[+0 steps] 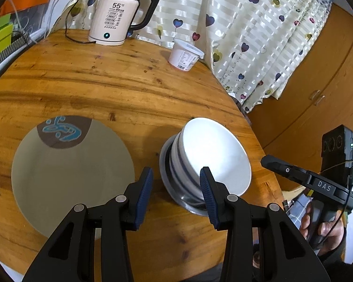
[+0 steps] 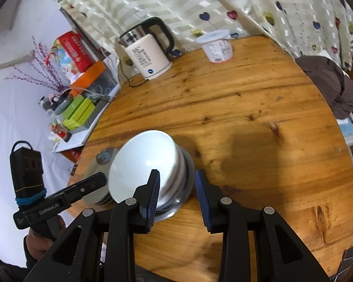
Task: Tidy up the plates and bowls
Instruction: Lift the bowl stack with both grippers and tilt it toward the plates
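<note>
Nearest, the left gripper and right gripper hover with jaws apart, empty, over the wooden table. Beyond them, stacked bowls stand beside a plate; farther back stand a kettle and tub.

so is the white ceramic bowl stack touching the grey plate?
Apart. The left wrist view shows bare wood table between the white bowl stack and grey plate.

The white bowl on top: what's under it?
The white bowl sits nested on more bowls with blue bands, with a steel bowl at the bottom. How many bowls there are and their insides are hidden.
</note>
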`<state>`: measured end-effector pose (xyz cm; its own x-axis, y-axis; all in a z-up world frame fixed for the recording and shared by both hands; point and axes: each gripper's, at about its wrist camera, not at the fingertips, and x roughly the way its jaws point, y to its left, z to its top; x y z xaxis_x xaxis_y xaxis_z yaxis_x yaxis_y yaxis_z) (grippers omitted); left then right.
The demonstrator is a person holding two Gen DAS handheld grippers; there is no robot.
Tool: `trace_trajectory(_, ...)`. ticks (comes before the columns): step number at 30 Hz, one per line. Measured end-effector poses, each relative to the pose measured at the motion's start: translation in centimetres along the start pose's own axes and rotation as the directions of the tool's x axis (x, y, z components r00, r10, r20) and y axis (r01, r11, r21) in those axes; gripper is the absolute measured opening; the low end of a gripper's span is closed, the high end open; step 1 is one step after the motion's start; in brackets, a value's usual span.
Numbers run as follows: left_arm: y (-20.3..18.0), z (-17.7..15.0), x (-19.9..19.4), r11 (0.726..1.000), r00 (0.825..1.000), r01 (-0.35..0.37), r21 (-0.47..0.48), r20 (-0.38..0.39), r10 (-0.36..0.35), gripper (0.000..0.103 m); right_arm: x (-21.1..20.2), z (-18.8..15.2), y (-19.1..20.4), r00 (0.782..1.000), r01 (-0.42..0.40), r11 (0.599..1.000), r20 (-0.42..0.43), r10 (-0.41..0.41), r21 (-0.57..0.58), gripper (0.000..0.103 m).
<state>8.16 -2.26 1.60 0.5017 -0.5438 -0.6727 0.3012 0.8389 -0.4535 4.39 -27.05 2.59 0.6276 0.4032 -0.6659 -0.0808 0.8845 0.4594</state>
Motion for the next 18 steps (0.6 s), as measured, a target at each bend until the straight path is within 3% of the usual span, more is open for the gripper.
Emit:
trace_trajectory(4,0.4,-0.6,-0.1,1.0,1.0,0.011,-0.022,-0.004,-0.011,0.042,-0.1,-0.5,-1.3,1.0,-0.007,0.999,-0.003,0.007,0.048,0.031)
trace_trajectory(9,0.2,-1.2,0.2,0.999,0.999,0.028,-0.019,-0.025,-0.028,0.042,0.7,-1.0,-2.1,0.999,-0.03,0.996,-0.043,0.033,0.086,0.019)
trace_trajectory(18,0.9,-1.2,0.4,0.998,0.999,0.039,-0.057,-0.03,-0.041,0.042,2.4,-1.5,-2.3,0.99,-0.091,0.988,-0.092,0.103,0.128,0.014)
